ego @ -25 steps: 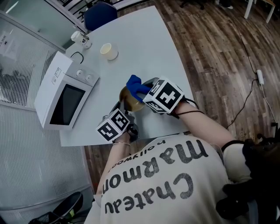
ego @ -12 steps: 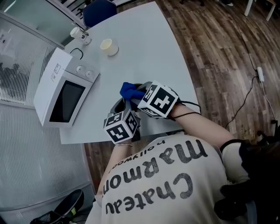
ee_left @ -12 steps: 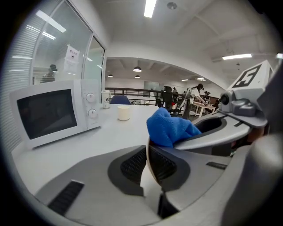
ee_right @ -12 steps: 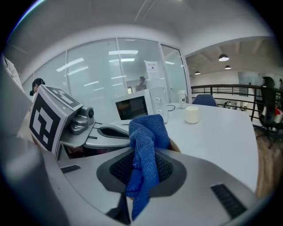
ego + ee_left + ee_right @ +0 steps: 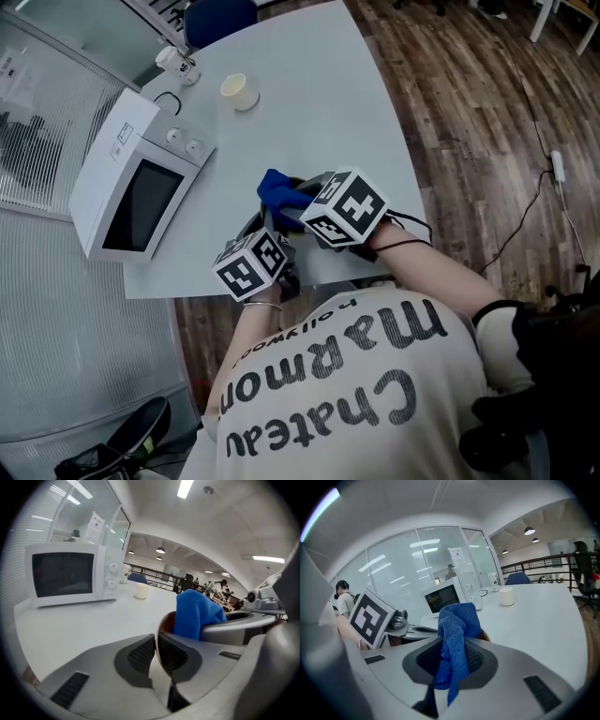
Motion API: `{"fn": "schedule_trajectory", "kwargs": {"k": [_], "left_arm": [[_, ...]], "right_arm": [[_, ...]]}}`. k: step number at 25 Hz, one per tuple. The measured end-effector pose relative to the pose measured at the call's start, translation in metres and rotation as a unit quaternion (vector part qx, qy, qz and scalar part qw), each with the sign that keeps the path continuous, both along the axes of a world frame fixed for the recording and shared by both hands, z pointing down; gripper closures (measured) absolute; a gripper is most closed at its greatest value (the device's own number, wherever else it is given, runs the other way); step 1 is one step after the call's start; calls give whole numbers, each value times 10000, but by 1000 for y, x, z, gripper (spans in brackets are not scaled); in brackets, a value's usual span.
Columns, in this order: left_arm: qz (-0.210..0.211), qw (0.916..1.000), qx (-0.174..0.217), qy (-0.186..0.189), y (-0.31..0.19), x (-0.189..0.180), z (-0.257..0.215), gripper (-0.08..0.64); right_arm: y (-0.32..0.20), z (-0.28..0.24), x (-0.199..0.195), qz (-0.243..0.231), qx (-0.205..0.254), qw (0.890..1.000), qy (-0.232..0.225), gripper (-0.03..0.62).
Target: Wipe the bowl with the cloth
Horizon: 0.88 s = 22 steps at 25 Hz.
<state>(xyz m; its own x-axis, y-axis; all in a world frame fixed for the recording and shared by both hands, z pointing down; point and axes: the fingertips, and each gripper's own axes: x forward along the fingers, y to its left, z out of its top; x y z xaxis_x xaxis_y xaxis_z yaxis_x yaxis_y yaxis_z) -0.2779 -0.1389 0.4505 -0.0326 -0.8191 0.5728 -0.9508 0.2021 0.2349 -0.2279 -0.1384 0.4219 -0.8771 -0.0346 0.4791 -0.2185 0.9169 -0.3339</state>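
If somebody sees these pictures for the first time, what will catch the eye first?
The bright blue cloth catches the eye first. It is pinched in the right gripper at a brown bowl near the front edge of the white table. The left gripper holds the bowl by its rim, and its jaws have just been closing on it. A white microwave stands at the table's left side.
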Motion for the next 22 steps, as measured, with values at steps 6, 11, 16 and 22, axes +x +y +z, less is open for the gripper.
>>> {"fn": "schedule_trajectory", "kwargs": {"k": [6, 11, 16, 22], "left_arm": [[-611, 9930, -260, 982, 9, 0, 32, 537], [-570, 9915, 59, 1166, 0, 28, 23, 535], [-709, 9909, 216, 1120, -3, 32, 10, 525], [-951, 9870, 318, 1252, -1, 17, 5, 515]], "right_arm": [[-9, -4, 24, 310, -250, 9989, -250, 526], [-5, 1, 32, 542, -885, 9933, -501, 526], [3, 13, 30, 558, -860, 9944, -263, 526], [16, 32, 27, 83, -646, 9977, 178, 526]]}}
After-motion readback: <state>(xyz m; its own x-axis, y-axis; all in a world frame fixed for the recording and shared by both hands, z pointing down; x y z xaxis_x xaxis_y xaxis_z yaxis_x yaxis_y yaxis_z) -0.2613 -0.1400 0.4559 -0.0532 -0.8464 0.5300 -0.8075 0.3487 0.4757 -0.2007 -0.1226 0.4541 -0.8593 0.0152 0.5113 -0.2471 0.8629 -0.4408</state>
